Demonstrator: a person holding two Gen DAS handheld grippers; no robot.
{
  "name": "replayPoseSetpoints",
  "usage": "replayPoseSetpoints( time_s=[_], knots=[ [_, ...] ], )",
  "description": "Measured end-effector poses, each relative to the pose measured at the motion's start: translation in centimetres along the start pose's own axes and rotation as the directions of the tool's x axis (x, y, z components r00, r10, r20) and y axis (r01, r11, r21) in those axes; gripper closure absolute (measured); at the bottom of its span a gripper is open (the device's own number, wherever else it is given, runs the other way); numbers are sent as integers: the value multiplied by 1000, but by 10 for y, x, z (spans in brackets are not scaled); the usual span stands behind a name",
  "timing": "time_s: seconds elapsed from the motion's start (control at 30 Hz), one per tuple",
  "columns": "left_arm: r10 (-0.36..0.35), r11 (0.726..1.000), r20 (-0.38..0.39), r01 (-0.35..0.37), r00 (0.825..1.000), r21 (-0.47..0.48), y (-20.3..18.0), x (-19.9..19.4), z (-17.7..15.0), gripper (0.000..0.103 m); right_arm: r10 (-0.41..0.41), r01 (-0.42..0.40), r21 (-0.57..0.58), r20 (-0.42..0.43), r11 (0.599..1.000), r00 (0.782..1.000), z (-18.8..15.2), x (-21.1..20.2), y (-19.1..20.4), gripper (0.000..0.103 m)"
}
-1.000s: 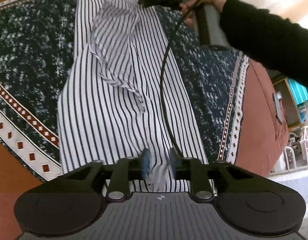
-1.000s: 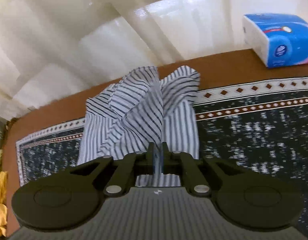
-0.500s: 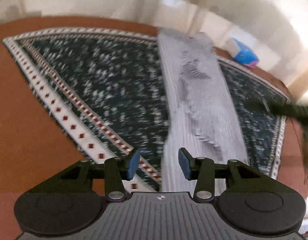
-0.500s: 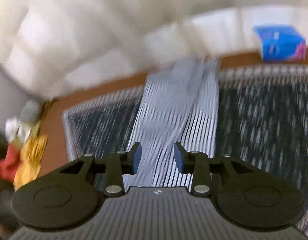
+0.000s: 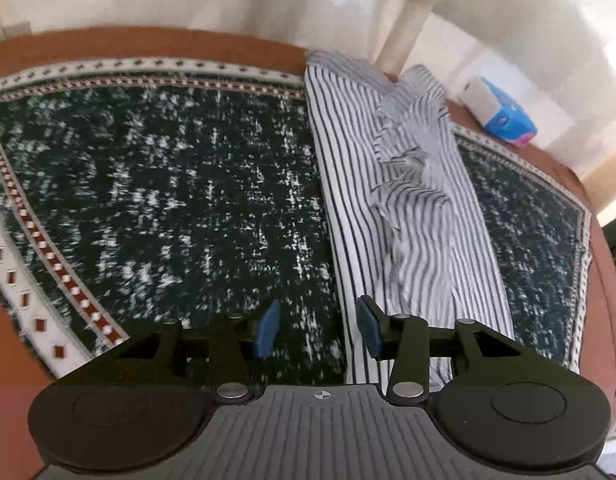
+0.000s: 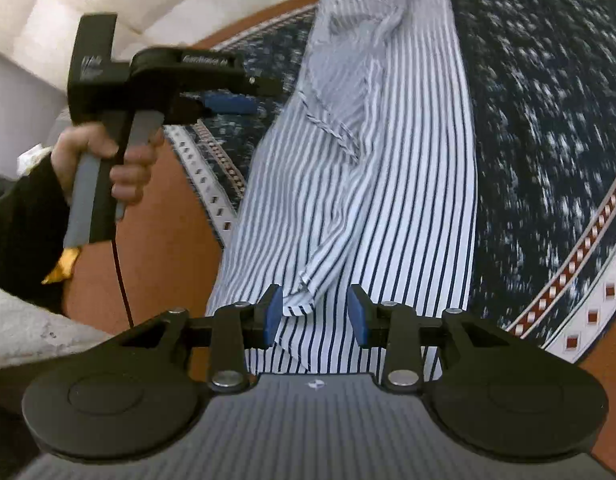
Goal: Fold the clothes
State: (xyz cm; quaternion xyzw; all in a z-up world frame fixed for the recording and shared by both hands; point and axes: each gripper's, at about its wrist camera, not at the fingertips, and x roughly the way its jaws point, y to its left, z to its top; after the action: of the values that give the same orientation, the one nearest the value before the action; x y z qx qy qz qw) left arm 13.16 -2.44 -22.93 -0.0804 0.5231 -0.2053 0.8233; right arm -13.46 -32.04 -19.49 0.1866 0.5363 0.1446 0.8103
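While shirt [image 6: 372, 152] lay as long narrow strip on patterned rug [image 5: 167, 184], both claws stood half open, empty: left gripper [image 5: 318, 330] beside its edge, right gripper [image 6: 315, 316] over loose cuff. Fabric looked light, limp, wrinkle-prone; best pinched at hem corners.

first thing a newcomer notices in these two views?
The striped shirt, folded into a long narrow band down the middle of the dark speckled rug, a rumpled sleeve lying on top. Then the open right tongs over its near end, and the left tongs held off its left edge. A blue tissue pack sits beyond the rug.
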Motion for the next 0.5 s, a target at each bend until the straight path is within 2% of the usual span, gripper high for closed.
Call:
replayPoseSetpoints(
  time_s=[0.13, 0.2, 0.37, 0.47, 0.5],
  knots=[
    [-24, 1000, -9, 24, 1000, 10, -3, 8, 7, 46, -23, 23, 32, 9, 999, 1000, -3, 9, 4, 62],
    [-33, 999, -15, 34, 999, 24, -6, 11, 8, 51, -28, 27, 40, 1, 999, 1000, -5, 12, 8, 62],
    [-50, 998, -33, 51, 998, 27, -11, 20, 12, 84, -34, 34, 81, -2, 996, 999, -8, 18, 7, 62],
    [-55, 998, -30, 56, 998, 30, -13, 20, 14, 94, -13, 10, 120, 26, 993, 1000, -10, 13, 6, 62],
    [-57, 998, -27, 58, 998, 32, -13, 19, 14, 96, -4, -1, 134, 40, 991, 999, -9, 11, 5, 58]
  ],
)
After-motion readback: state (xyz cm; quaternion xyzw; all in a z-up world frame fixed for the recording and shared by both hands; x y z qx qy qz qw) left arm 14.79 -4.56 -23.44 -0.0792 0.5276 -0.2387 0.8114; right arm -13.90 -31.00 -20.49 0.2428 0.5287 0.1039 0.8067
